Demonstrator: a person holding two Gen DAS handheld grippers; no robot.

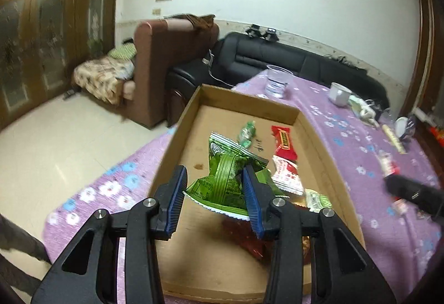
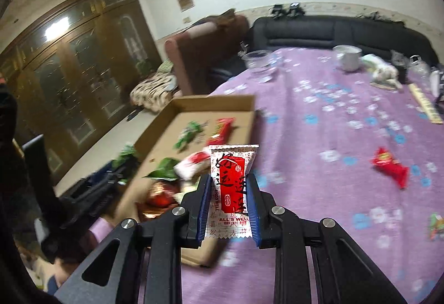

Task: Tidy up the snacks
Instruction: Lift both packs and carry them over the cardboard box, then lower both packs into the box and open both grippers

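Over the cardboard tray (image 1: 316, 134) on the purple flowered tablecloth (image 1: 347, 121), the left gripper (image 1: 215, 179) hangs with a crumpled green snack packet (image 1: 222, 179) between its blue pads. The right-hand pad presses into the wrapper; the left-hand pad stands clear of it with a gap showing, so whether the packet is truly pinched I cannot tell. The packet dangles above the tray floor, where a small green candy (image 1: 247, 133), a red candy wrapper (image 1: 284, 141) and a white-and-red sachet (image 1: 287, 175) lie near the middle. More wrappers sit at the tray's near right corner, partly hidden behind the gripper.

Now the right gripper (image 2: 229, 187): its jaws are pressed in on a white sachet with a red label (image 2: 231, 184), held upright, pads against both long edges. It hovers just past the tray's right wall (image 2: 249, 121), over the cloth. In this view, out to the right, a lone red snack packet (image 2: 391, 168) lies on the cloth, well apart from the tray. Far across the table stand a clear plastic cup (image 1: 277, 80) and a white mug (image 1: 340, 94).
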